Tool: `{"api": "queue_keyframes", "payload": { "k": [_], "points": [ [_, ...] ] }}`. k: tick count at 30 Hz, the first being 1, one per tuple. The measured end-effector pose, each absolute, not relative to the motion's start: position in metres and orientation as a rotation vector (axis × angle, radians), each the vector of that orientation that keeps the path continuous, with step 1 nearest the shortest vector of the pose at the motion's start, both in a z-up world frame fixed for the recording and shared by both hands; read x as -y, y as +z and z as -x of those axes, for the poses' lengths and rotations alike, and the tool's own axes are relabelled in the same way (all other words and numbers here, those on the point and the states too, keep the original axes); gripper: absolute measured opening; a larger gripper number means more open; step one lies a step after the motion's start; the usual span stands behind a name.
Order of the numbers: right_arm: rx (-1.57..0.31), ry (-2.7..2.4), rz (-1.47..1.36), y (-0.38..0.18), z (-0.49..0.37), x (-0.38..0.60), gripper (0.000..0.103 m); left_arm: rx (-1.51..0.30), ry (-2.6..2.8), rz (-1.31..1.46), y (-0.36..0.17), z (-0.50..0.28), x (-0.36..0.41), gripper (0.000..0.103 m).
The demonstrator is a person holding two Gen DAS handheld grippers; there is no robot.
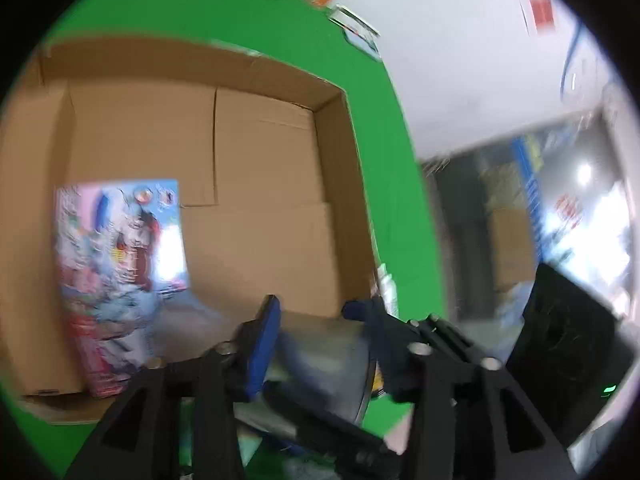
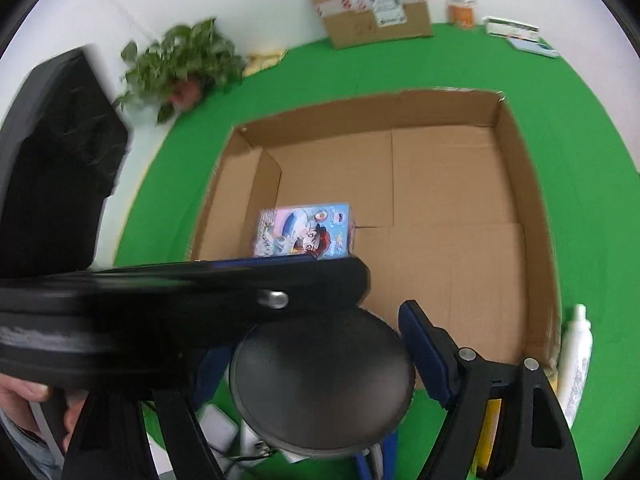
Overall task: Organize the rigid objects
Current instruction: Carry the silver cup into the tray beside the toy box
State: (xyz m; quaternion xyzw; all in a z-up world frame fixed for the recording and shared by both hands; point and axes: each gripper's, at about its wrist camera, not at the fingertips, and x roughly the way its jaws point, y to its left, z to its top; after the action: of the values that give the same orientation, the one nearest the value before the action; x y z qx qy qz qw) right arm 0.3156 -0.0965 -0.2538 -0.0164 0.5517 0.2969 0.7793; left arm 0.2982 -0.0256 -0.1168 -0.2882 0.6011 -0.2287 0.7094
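An open cardboard box (image 2: 516,184) lies on the green cloth, also in the left wrist view (image 1: 336,168). A colourful cartoon-printed carton (image 2: 306,234) stands inside at its left, also in the left wrist view (image 1: 116,264). My left gripper (image 1: 316,340) is shut on a grey, dark-topped round object (image 1: 320,356) held over the box's near edge. In the right wrist view that round black object (image 2: 320,384) sits between my right gripper's blue pads (image 2: 424,356), with the left gripper's black body (image 2: 180,300) crossing in front. Whether the right pads touch it is unclear.
A white bottle (image 2: 576,360) lies beside the box's right wall. A sealed cardboard parcel (image 2: 364,0), an orange jar (image 2: 462,8) and flat packs (image 2: 516,30) sit at the far edge. A potted plant (image 2: 184,64) stands far left. Small items lie near the bottom (image 2: 218,428).
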Motion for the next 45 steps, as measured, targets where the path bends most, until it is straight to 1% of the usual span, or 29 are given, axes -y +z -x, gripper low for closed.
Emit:
{"api": "queue_keyframes", "payload": {
  "k": [2, 5, 9, 11, 13, 16, 18, 21, 25, 29, 31, 32, 34, 37, 39, 41, 45],
  "points": [
    [-1.214, 0.619, -0.016, -0.267, -0.329, 0.106, 0.081, -1.338, -0.464, 0.702, -0.127, -0.299, 0.013, 0.058],
    [-1.245, 0.606, -0.037, -0.284, -0.344, 0.120, 0.081, -1.373, -0.369, 0.619, -0.135, -0.297, 0.000, 0.057],
    [-1.289, 0.587, -0.056, -0.306, -0.361, 0.135, 0.081, -1.440, -0.338, 0.685, -0.160, -0.292, -0.020, 0.057],
    [-1.302, 0.571, -0.049, -0.314, -0.372, 0.135, 0.077, -1.447, -0.353, 0.686, -0.166, -0.291, -0.023, 0.057],
    [-1.292, 0.589, -0.101, -0.316, -0.384, 0.133, 0.077, -1.435, -0.377, 0.689, -0.167, -0.292, -0.023, 0.057],
    [-1.262, 0.562, -0.208, -0.315, -0.407, 0.143, 0.076, -1.422, -0.405, 0.649, -0.164, -0.301, -0.019, 0.057],
    [-1.258, 0.507, -0.206, -0.313, -0.416, 0.157, 0.078, -1.467, -0.418, 0.617, -0.170, -0.304, -0.014, 0.057],
    [-1.350, 0.464, -0.159, -0.326, -0.415, 0.172, 0.078, -1.545, -0.432, 0.640, -0.184, -0.306, -0.005, 0.057],
    [-1.439, 0.421, -0.069, -0.347, -0.399, 0.186, 0.078, -1.551, -0.487, 0.722, -0.193, -0.303, 0.012, 0.057],
    [-1.467, 0.421, -0.082, -0.364, -0.397, 0.185, 0.072, -1.559, -0.496, 0.697, -0.196, -0.297, 0.033, 0.055],
    [-1.434, 0.456, -0.065, -0.363, -0.399, 0.175, 0.071, -1.561, -0.482, 0.688, -0.198, -0.297, 0.039, 0.055],
    [-1.422, 0.472, -0.056, -0.362, -0.399, 0.170, 0.069, -1.556, -0.481, 0.690, -0.198, -0.297, 0.039, 0.055],
    [-1.391, 0.480, -0.038, -0.358, -0.403, 0.161, 0.069, -1.551, -0.493, 0.697, -0.196, -0.296, 0.042, 0.055],
    [-1.334, 0.481, 0.011, -0.347, -0.413, 0.151, 0.068, -1.565, -0.576, 0.755, -0.198, -0.286, 0.054, 0.055],
    [-1.322, 0.506, -0.004, -0.339, -0.423, 0.154, 0.063, -1.584, -0.659, 0.775, -0.197, -0.275, 0.065, 0.056],
    [-1.338, 0.585, -0.073, -0.334, -0.434, 0.155, 0.062, -1.577, -0.667, 0.720, -0.192, -0.264, 0.070, 0.056],
    [-1.348, 0.711, -0.100, -0.324, -0.441, 0.142, 0.063, -1.559, -0.624, 0.796, -0.183, -0.256, 0.036, 0.056]
  ]
}}
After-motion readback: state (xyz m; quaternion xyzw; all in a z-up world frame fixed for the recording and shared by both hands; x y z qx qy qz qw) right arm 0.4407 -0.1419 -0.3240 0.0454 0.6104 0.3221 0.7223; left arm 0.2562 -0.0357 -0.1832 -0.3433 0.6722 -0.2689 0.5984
